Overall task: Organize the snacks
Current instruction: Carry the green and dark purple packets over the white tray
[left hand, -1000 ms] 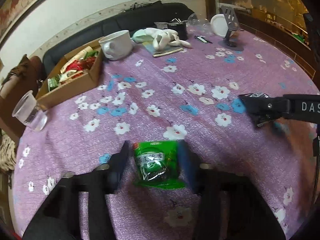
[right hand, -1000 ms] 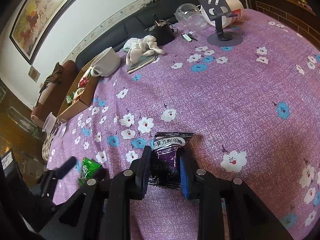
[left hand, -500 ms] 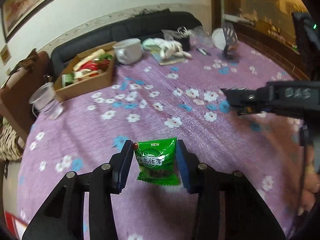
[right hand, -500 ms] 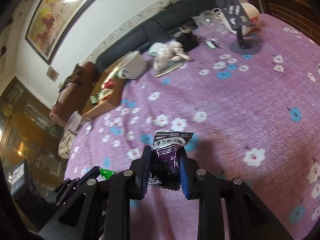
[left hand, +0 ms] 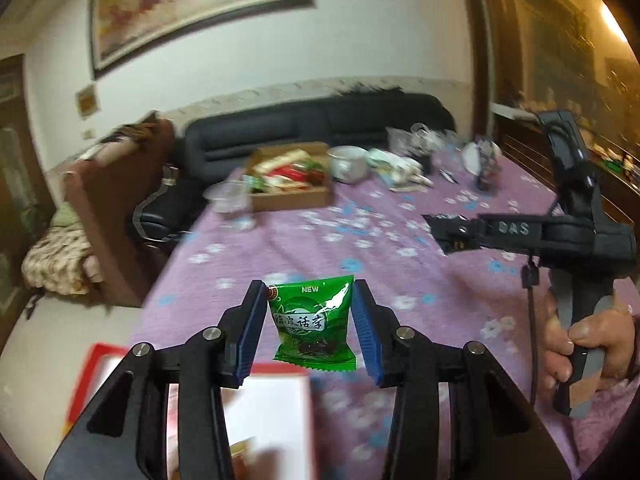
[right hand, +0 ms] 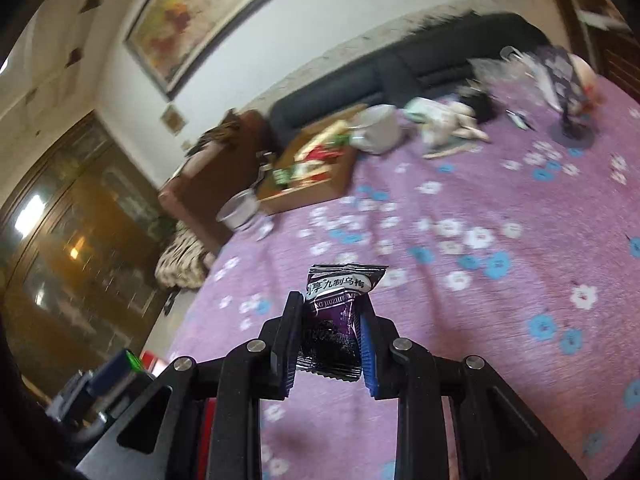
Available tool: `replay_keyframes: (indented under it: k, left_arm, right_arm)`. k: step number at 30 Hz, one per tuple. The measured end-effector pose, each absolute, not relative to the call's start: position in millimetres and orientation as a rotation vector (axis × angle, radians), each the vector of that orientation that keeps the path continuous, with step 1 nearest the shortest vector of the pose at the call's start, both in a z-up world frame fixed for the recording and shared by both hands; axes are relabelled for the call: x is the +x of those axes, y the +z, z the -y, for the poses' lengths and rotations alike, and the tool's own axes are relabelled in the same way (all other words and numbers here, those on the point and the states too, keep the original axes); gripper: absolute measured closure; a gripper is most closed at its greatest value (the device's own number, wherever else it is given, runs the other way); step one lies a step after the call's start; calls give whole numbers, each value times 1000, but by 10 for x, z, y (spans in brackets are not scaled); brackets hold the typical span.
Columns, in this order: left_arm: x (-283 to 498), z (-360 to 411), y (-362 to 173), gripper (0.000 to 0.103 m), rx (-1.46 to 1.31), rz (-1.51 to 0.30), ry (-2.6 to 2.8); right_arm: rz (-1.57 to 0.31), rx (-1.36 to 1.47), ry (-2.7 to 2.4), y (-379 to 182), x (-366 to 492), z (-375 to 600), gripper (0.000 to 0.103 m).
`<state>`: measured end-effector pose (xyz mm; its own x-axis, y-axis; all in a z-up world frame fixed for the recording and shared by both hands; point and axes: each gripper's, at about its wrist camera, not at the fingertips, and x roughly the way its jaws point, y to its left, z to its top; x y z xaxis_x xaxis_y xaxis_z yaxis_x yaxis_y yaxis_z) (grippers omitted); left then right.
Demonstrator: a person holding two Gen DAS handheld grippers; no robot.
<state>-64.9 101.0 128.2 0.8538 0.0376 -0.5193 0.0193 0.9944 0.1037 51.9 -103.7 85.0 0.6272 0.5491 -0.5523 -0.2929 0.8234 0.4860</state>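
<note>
My left gripper (left hand: 310,322) is shut on a green snack packet (left hand: 312,324) and holds it in the air above the near edge of the purple flowered table (left hand: 400,280). My right gripper (right hand: 330,332) is shut on a dark purple snack packet (right hand: 334,320), also lifted off the table; it also shows in the left wrist view (left hand: 448,232) at the right. A cardboard box (left hand: 292,182) with several snack packets sits at the far left of the table; it also shows in the right wrist view (right hand: 312,168).
A clear plastic cup (left hand: 230,200) stands by the box, a white mug (left hand: 348,162) behind it. A soft toy (right hand: 444,124), a phone stand (right hand: 568,92) and other clutter fill the far end. A red-edged white board (left hand: 260,412) lies below my left gripper.
Both grippers have risen from the table with their packets and tilted up, so the wall and sofa show. The green packet lay on the cloth a second ago.
</note>
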Motion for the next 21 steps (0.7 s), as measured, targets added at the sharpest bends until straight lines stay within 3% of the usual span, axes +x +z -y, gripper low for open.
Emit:
replay_keyframes:
  k: [21]
  left_arm:
    - [-1551,-1935,1384,61,48,-434,204]
  right_arm:
    - [-712,278,839,1181,-844,-473,77]
